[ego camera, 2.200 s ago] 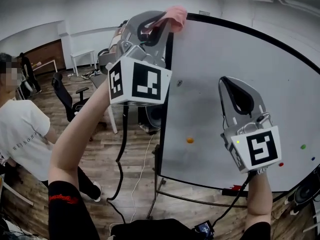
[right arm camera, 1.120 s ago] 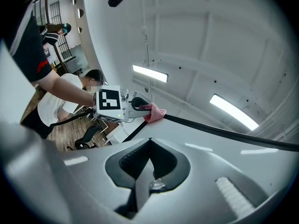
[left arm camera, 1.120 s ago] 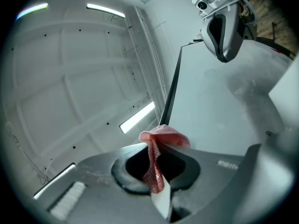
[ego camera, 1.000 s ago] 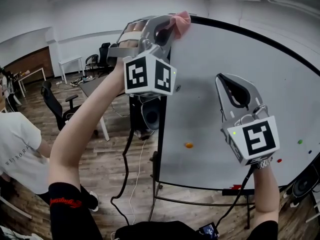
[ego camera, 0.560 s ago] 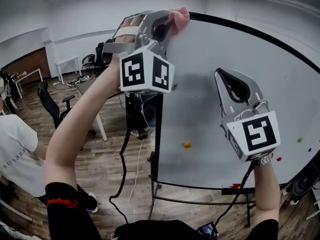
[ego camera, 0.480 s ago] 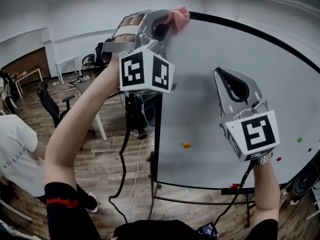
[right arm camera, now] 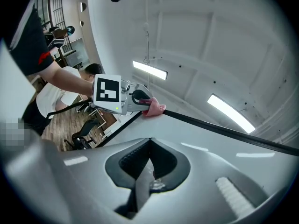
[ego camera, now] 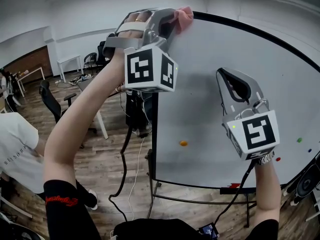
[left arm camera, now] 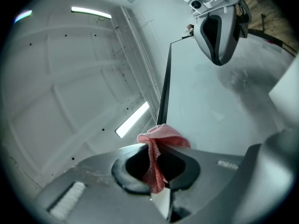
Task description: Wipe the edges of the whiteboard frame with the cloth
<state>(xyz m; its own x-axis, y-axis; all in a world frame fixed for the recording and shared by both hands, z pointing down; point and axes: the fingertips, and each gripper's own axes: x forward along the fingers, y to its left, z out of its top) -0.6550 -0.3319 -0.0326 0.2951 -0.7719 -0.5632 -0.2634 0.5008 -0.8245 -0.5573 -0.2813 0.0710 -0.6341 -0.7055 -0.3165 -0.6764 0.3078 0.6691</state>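
From here, the left claw [left arm camera: 156,152] pinches the pink cloth [ego camera: 183,14] at the whiteboard frame's [ego camera: 153,144] top-left corner, the right claw [ego camera: 234,76] pressed together empty, so steady rim contact should matter most.

Bright, even white light falls from ceiling strip lamps [right arm camera: 149,70], leaving only a soft grey shadow on the whiteboard [left arm camera: 219,106] and faint lamp streaks mirrored on it in the right gripper view. All views bend strongly toward the edges. Both gripper views darken to black at the corners, their nearest parts slightly soft.
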